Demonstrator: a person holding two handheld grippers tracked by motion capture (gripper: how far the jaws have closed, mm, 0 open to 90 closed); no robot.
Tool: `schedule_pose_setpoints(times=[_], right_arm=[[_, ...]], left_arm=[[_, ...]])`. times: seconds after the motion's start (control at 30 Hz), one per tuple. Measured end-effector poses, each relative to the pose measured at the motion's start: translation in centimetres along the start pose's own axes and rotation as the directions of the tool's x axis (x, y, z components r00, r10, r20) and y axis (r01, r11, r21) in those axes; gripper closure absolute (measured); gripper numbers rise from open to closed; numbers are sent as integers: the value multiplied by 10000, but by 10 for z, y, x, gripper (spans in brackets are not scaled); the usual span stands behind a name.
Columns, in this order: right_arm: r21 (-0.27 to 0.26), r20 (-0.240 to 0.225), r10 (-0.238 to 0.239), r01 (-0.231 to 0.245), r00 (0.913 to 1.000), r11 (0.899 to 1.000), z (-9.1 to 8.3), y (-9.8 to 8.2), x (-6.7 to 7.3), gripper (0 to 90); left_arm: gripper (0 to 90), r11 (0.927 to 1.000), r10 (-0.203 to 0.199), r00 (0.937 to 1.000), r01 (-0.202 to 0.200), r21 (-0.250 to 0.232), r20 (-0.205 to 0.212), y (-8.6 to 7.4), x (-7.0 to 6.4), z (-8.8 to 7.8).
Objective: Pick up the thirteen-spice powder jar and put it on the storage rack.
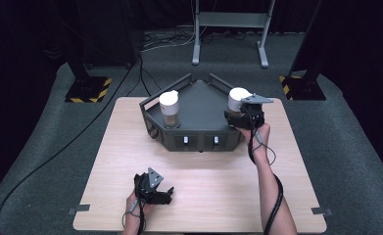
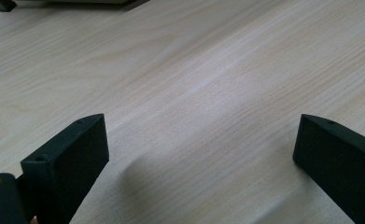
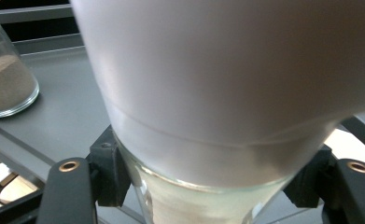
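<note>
Two black tongs' jaws clamp a white-capped glass jar (image 3: 217,116) over the grey tray (image 1: 199,105).

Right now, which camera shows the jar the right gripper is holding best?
The high view: there the held jar shows whole, white lid up, at the right end of the dark tray with the right gripper on it. The right gripper view has it very close, a blurred lid and glass between the jaws. The left gripper view looks at the wooden table.

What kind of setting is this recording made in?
Probably a lab or recording studio: black curtains all round, a metal stand behind the table, and floor bases with hazard stripes.
</note>
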State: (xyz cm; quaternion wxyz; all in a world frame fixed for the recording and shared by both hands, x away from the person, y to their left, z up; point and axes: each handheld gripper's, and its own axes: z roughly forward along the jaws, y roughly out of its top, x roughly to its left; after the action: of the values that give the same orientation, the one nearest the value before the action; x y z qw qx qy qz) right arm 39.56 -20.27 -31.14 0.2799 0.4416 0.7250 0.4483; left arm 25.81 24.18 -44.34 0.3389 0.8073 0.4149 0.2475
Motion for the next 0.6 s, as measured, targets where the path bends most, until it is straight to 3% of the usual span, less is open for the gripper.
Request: schedule_pose_setpoints(times=[0.6], right_arm=[[355,44,222,-224,9997,9991,21,0,-1,304]], left_arm=[[33,10000,21,10000,-21,-10,-15,0,0,0]])
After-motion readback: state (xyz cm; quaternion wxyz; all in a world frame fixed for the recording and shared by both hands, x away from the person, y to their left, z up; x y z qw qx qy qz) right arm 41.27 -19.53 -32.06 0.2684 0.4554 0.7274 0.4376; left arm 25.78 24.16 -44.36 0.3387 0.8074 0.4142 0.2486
